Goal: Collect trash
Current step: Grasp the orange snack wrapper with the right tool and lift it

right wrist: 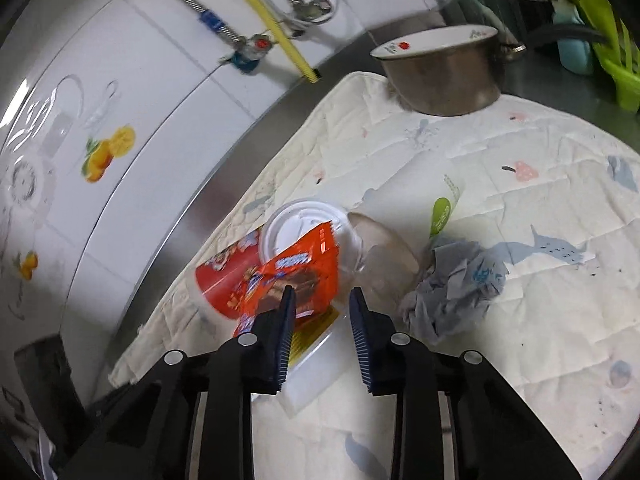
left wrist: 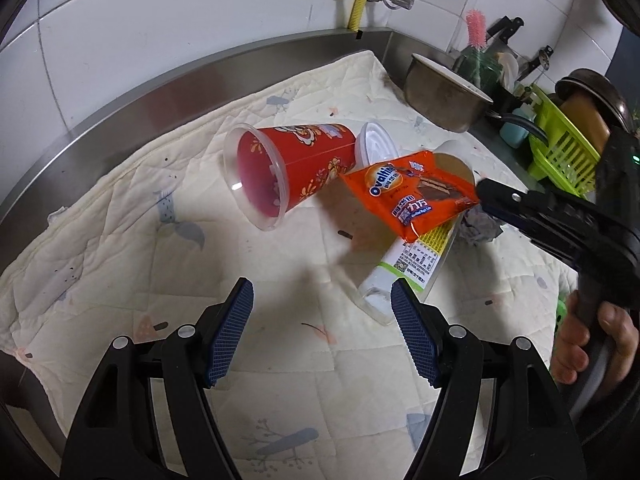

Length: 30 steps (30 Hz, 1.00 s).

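Observation:
An orange Ovaltine wrapper (left wrist: 412,194) lies on a white plastic cup with a green-yellow label (left wrist: 416,256) on the quilted cloth (left wrist: 120,248). A red cup (left wrist: 292,176) lies on its side to the left, with a white lid (left wrist: 374,142) behind it. A crumpled grey paper (left wrist: 480,228) sits at the right. My left gripper (left wrist: 322,300) is open above the cloth, near the white cup's base. My right gripper (right wrist: 322,300) is open just over the wrapper (right wrist: 296,276) and the white cup (right wrist: 320,368); the crumpled paper (right wrist: 452,292) lies to its right.
A steel pot (left wrist: 444,96) stands at the back of the cloth. A green dish rack (left wrist: 560,148) with pans and utensils is at the right. A steel counter rim and a tiled wall with pipes run along the back.

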{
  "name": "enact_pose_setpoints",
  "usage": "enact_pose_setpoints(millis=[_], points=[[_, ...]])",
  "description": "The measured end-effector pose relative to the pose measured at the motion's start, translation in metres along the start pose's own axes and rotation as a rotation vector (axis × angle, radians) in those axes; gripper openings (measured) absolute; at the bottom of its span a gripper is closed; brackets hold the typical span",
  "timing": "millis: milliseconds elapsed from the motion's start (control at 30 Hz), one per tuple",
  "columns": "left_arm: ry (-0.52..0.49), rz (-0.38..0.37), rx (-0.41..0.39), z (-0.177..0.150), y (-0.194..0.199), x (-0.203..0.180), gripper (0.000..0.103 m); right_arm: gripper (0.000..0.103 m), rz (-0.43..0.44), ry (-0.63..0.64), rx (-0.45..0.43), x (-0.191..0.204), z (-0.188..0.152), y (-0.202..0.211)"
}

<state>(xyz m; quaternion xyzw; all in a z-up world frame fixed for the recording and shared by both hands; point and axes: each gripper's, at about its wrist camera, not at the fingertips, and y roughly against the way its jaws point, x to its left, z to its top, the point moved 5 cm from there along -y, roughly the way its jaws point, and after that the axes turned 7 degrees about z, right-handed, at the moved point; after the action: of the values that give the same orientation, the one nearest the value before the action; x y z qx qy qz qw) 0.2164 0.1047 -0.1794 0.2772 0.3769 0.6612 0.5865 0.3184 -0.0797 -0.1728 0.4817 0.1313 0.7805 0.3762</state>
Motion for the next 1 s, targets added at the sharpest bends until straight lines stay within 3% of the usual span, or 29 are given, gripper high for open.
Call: enact_pose_setpoints(millis=[67, 200, 233, 600, 1000], points=[[-0.012, -0.004, 0.001, 0.000, -0.001, -0.004, 0.071, 0.025, 0.030, -0.058, 0.012, -0.008, 0.001, -0.008], [-0.027, -0.015, 0.004, -0.001, -0.004, -0.010, 0.071, 0.003, 0.083, -0.116, 0.021, -0.013, 0.001, -0.016], [-0.031, -0.016, 0.005, 0.000, -0.004, -0.011, 0.071, 0.002, 0.085, -0.117, 0.013, -0.013, 0.002, -0.014], [-0.145, -0.044, -0.015, 0.004, -0.009, -0.046, 0.075, 0.001, 0.087, -0.043, -0.088, 0.001, 0.005, 0.042], [-0.275, -0.064, 0.002, 0.012, -0.040, -0.087, 0.075, 0.001, -0.084, 0.099, -0.226, -0.014, -0.018, 0.164]])
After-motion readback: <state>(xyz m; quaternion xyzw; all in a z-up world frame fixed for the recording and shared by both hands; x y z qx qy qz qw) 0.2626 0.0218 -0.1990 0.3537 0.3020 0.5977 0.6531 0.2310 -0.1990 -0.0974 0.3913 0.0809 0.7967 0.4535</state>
